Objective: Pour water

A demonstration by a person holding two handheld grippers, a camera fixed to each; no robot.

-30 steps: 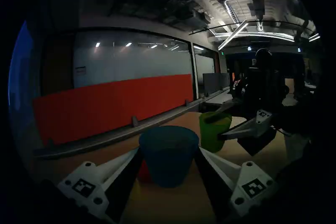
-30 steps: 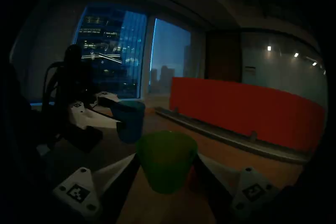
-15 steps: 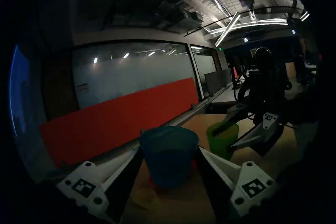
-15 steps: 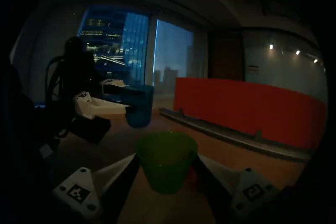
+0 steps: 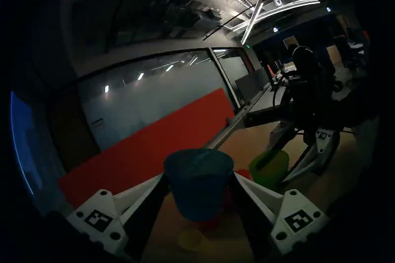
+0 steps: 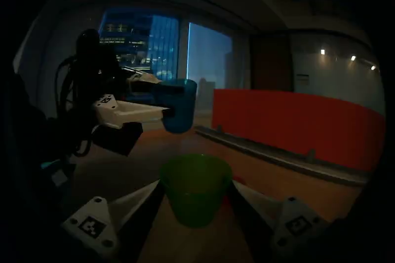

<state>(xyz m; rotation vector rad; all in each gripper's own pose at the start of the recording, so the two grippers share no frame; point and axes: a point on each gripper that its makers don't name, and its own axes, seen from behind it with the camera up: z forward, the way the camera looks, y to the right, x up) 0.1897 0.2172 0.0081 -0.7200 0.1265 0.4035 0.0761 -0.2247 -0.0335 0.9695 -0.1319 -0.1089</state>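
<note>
Left gripper (image 5: 199, 180), clamping blue cup (image 5: 198, 191), is lifting higher than green cup (image 6: 196, 196) | right gripper (image 6: 195, 186) is gripping that | pour is nearing

left gripper (image 5: 198, 179) — 2 fingers (image 5: 140, 198) clamp blue cup (image 5: 198, 191) | green cup (image 5: 269, 168) right — in right gripper (image 5: 282, 158)

Over table (image 6: 276, 184), higher cup (image 6: 177, 105) left of and beyond lower cup (image 6: 196, 195)
</note>
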